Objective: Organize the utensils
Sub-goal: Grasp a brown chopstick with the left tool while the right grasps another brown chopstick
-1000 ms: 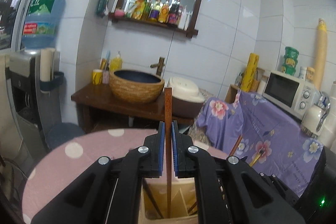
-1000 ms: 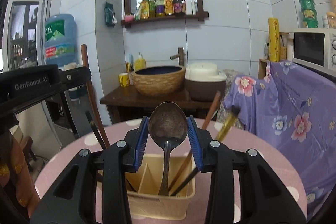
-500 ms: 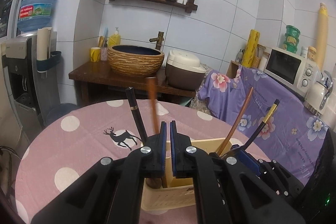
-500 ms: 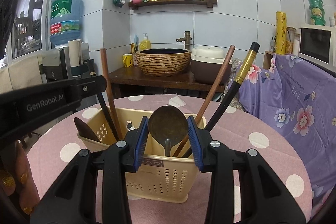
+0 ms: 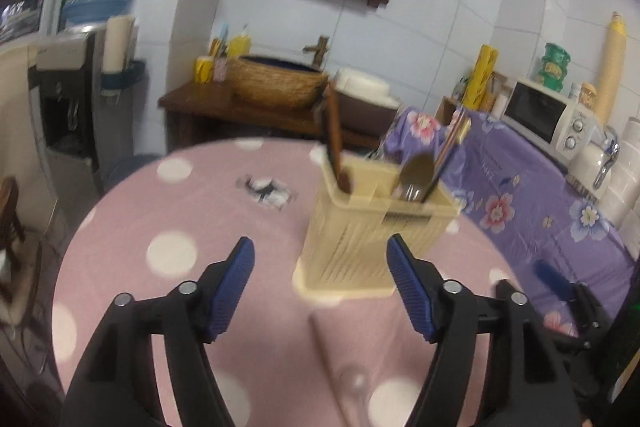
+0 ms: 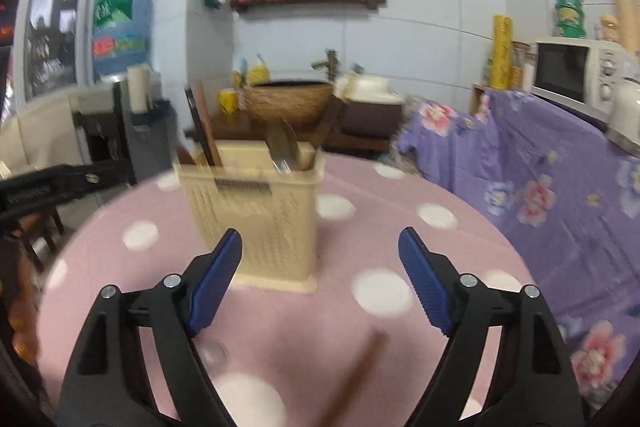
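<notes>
A cream utensil holder (image 5: pixel 372 227) stands on the pink polka-dot table (image 5: pixel 180 227); it also shows in the right wrist view (image 6: pixel 260 215). It holds a metal spoon (image 5: pixel 416 173), brown and black chopsticks (image 5: pixel 334 143) and more chopsticks (image 5: pixel 452 147). My left gripper (image 5: pixel 320 259) is open and empty, a short way in front of the holder. My right gripper (image 6: pixel 320 251) is open and empty, just right of the holder's front. A wooden stick (image 6: pixel 356 375) lies on the table below the right gripper; it also shows in the left wrist view (image 5: pixel 324 351).
A clear glass item (image 5: pixel 354 383) lies by the stick. A purple floral cloth (image 6: pixel 540 187) covers a counter on the right with a microwave (image 6: pixel 576 71). A water dispenser (image 5: pixel 68 99) stands left. A basin (image 5: pixel 280 85) sits on a wooden stand behind the table.
Both grippers opened, let go of the chopstick and the spoon into the holder, and drew back from it. The view is blurred by motion.
</notes>
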Motion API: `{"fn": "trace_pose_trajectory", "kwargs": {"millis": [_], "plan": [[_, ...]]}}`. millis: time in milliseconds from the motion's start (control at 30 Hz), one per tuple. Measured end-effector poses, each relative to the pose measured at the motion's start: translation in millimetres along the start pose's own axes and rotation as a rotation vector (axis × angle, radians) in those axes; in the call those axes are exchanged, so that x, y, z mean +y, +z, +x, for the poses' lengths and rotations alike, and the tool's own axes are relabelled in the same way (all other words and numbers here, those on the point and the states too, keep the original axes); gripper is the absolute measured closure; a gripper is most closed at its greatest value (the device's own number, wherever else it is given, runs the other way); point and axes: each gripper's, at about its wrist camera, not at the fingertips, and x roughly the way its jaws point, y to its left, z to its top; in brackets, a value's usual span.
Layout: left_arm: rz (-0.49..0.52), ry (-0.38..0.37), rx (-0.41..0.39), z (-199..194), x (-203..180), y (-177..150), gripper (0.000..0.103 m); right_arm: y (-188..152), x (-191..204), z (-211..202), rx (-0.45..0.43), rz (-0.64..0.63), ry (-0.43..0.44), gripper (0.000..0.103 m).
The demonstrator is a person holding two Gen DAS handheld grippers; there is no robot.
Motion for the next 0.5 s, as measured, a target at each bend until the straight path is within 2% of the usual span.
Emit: {"fn": "trace_pose_trajectory", "kwargs": {"millis": [133, 233, 333, 500], "plan": [[-0.06, 0.029, 0.073, -2.7, 19.3, -40.1, 0.032, -56.6, -17.9, -8.6, 0.153, 0.031, -0.122, 0.021], [-0.065, 0.032, 0.111, -0.3, 20.7, -55.9, 0.032, -92.3, -19.1, -0.9, 0.287, 0.091, -0.084, 0.021], [-0.043, 0.016, 0.126, -1.4, 14.5, -62.5, 0.032, -107.8, -2.2, -0.3, 0.328, 0.064, -0.061, 0.021], [-0.012, -0.002, 0.123, -5.9, 4.5, -67.7, 0.032, -113.4, -2.9, -4.1, 0.336, 0.072, -0.125, 0.021]]}}
